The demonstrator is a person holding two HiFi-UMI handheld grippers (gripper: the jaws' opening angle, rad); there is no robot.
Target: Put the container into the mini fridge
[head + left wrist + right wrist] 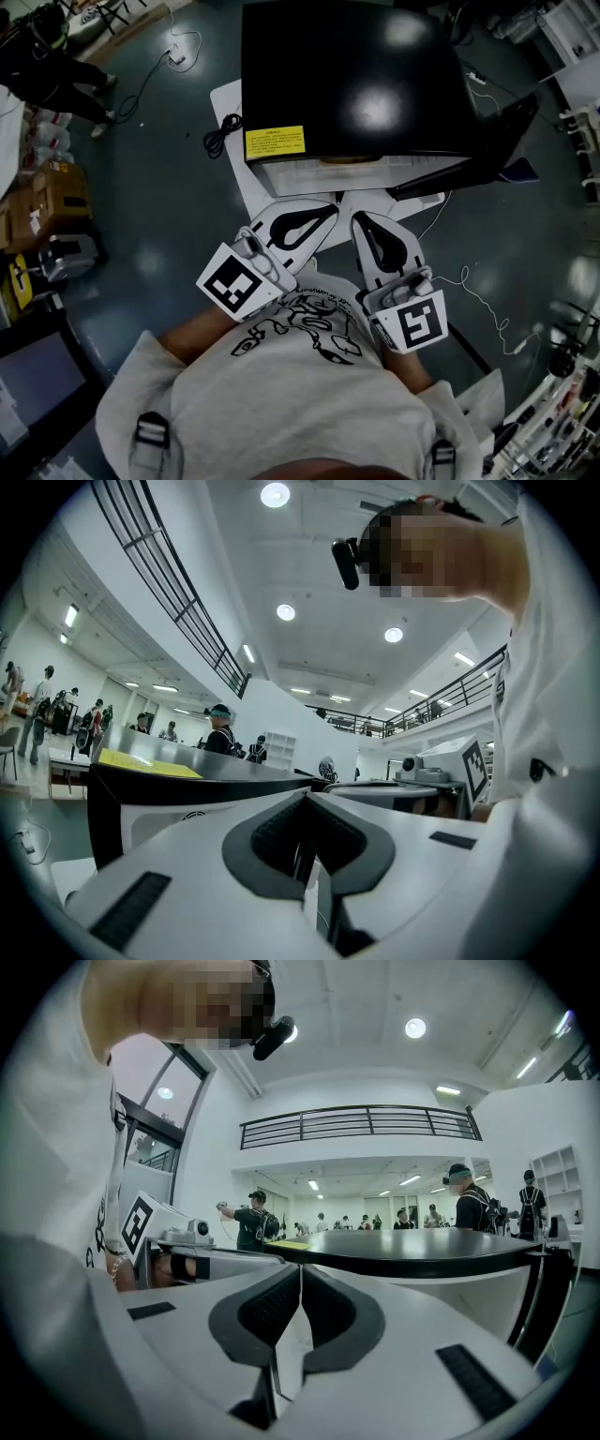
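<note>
**Both grippers closed and empty before the open mini fridge**

The left gripper [323, 212] is pointing level at the fridge front. Its jaws are pressing together with nothing between them. The right gripper [361, 223] is sitting just beside it, tilting slightly down, with its jaws likewise together and empty. The person is holding both close to the chest, forearms [192, 336] bent inward so the tips are converging. Ahead, the mini fridge [356, 75] is standing on a white base [228, 98]. Its door [487, 150] is standing open to the right, and a yellow label [275, 142] is showing on its black top. A tan shape [352, 159] is showing just inside the open front; whether it is the container I cannot tell.
</note>
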